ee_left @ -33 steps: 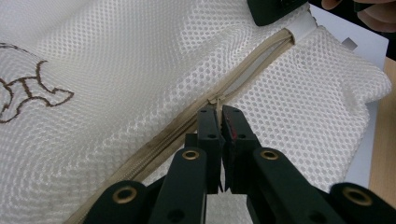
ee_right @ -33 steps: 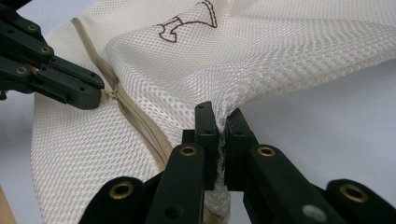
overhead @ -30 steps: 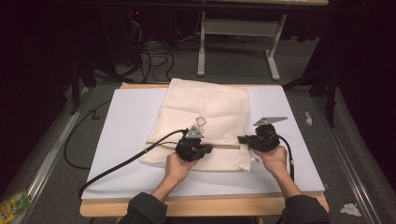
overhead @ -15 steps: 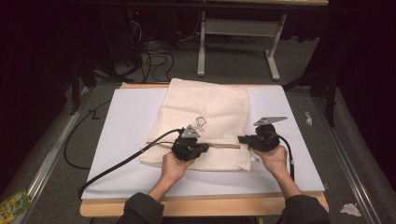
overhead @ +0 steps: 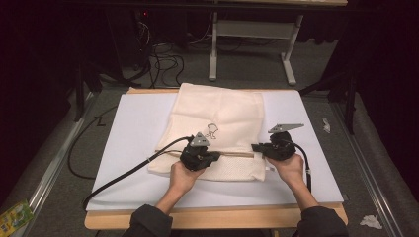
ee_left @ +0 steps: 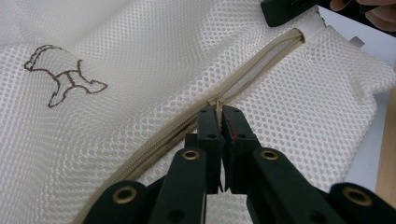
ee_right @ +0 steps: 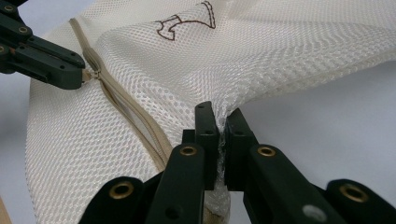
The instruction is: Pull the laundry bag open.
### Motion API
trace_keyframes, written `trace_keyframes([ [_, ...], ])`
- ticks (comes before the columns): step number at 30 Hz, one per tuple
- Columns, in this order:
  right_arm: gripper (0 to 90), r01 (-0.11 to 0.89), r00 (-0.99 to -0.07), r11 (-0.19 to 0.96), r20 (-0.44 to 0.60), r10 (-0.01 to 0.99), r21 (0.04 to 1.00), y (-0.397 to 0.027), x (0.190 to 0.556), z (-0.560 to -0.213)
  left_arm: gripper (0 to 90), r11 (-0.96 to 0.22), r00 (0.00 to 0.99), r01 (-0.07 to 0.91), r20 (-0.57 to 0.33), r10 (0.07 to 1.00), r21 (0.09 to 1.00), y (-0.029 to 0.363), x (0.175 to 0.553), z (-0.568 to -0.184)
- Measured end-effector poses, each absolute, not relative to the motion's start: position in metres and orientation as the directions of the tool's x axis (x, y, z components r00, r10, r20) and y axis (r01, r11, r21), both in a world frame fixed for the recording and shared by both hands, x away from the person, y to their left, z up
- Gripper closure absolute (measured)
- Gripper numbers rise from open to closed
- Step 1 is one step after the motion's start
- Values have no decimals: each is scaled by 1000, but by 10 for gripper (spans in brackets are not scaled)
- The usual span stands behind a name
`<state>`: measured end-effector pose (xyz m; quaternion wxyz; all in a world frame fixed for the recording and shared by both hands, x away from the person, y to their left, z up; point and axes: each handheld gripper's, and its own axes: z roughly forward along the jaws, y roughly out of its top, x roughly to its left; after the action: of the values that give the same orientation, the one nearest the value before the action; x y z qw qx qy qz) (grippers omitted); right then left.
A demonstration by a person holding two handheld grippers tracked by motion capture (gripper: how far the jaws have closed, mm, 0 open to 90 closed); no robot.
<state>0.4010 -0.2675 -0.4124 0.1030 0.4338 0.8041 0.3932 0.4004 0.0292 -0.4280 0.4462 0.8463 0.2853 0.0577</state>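
Observation:
A cream mesh laundry bag with a small animal outline lies flat on the white board. A beige zipper runs across its near part. My left gripper is shut on the zipper pull, about midway along the zipper. My right gripper is shut on a pinch of mesh at the bag's right edge, by the zipper's end. The zipper is closed between the two grippers. In the right gripper view, the left gripper shows at the far left.
The board rests on a wooden table. A black cable trails from the left gripper off the front left. Beyond the table are floor cables and a desk frame. Crumpled paper lies on the floor at the right.

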Motion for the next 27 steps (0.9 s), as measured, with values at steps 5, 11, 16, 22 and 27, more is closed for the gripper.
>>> trace_keyframes([
  [5,883,615,-605,317,173,777,722,-268,402,-413,873,-430,823,442,-164,544,787,35,400,-431],
  [11,883,616,-602,313,176,779,723,-267,402,-414,873,-424,822,436,-160,546,794,37,400,-428],
  [16,883,620,-598,312,176,782,720,-269,402,-413,873,-418,816,443,-163,555,793,42,401,-427],
  [22,883,617,-598,310,175,782,723,-268,402,-413,873,-415,814,437,-154,561,798,47,401,-423],
  [27,883,616,-600,310,177,780,724,-268,402,-414,873,-409,810,439,-155,566,800,51,402,-423],
])
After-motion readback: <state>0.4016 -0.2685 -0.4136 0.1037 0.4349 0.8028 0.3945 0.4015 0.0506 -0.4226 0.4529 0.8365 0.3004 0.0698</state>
